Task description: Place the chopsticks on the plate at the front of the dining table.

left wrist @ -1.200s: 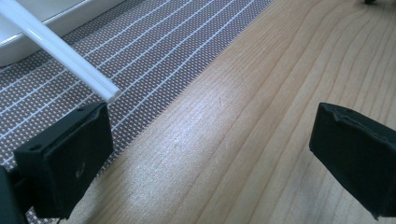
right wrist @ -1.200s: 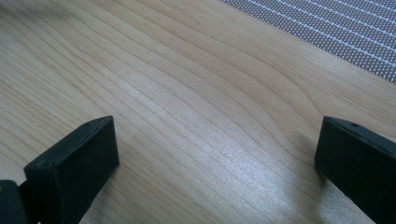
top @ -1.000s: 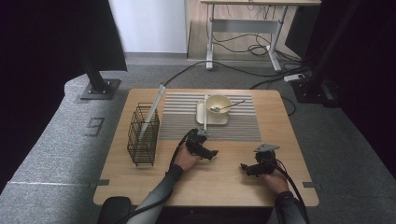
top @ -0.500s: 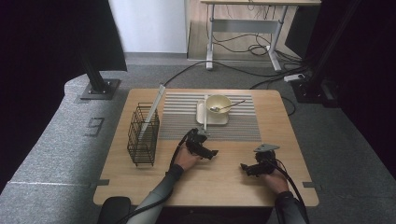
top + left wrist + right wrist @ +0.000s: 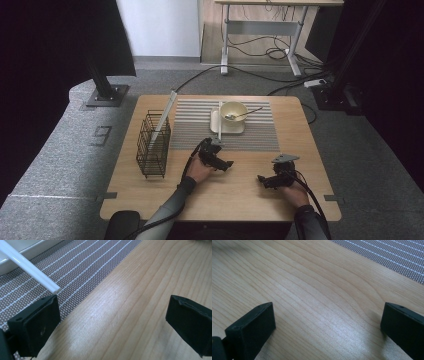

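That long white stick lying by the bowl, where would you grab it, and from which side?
I'd grip the white stick at its near end, which juts off the plate toward the left gripper. Coming from the person's side, with the open jaws straddling it crosswise, probably works best: it's thin, and the bowl crowds its far half.

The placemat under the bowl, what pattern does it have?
The placemat is grey-brown with thin white stripes and fine white dots, clearest in the left gripper view.

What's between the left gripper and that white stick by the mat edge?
Nothing visible. The left gripper has its jaws wide open over bare wooden table, and the near end of the thin white plastic stick lies on the grey striped placemat just past one jaw.
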{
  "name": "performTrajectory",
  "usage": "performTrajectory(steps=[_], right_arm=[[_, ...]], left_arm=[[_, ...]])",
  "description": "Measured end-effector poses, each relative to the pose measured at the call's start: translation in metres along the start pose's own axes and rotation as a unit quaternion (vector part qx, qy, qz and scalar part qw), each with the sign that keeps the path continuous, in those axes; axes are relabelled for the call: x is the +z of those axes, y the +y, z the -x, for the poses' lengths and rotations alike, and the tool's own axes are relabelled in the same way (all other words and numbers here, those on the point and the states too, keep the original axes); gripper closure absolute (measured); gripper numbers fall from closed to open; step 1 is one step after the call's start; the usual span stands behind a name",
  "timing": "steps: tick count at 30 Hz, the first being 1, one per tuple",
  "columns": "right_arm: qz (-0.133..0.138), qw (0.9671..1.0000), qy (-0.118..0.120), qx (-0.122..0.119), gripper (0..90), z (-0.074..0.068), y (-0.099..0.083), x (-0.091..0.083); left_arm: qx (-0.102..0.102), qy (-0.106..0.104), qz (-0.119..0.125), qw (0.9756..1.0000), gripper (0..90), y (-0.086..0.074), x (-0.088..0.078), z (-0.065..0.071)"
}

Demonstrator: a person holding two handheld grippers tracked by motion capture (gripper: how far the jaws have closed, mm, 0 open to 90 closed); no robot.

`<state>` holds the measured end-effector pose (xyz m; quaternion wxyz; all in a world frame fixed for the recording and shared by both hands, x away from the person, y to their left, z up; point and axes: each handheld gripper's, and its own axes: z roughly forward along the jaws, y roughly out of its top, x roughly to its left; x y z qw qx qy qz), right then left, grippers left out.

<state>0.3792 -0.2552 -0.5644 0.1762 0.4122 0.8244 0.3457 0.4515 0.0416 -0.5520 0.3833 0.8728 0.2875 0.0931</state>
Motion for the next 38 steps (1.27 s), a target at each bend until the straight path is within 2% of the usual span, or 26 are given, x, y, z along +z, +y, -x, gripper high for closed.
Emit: performTrajectory(steps=[10,14,18,21,26,28,31,38], right_arm=[[0.000,1.0000,0.000,0.000,0.0,0.000,0.000,0.000],[0.000,1.0000,0.000,0.000,0.0,0.000,0.000,0.000],[0.000,1.0000,-0.001,0.000,0.0,0.000,0.000,0.000],[0.000,1.0000,0.000,-0.001,0.0,0.000,0.000,0.000],[0.001,1.0000,0.000,-0.001,0.0,0.000,0.000,0.000],[0.001,1.0000,-0.001,-0.001,0.0,0.000,0.000,0.000],[0.000,1.0000,0.000,-0.001,0.0,0.000,0.000,0.000],[0.001,1.0000,0.000,-0.001,0.0,0.000,0.000,0.000]], left_arm=[[-0.011,0.018,0.020,0.9996,0.0,-0.015,-0.043,0.006],[-0.022,0.020,0.027,0.9992,0.0,-0.029,-0.059,0.009],[-0.027,0.029,0.021,0.9990,0.0,-0.047,-0.069,0.015],[-0.033,0.029,0.014,0.9989,0.0,-0.058,-0.072,0.017],[-0.029,0.045,-0.019,0.9984,0.0,-0.074,-0.072,0.022],[-0.032,0.039,-0.031,0.9983,0.0,-0.079,-0.072,0.024],[-0.014,0.053,-0.041,0.9977,0.0,-0.081,-0.071,0.029],[-0.016,0.053,-0.042,0.9976,0.0,-0.081,-0.071,0.029]])
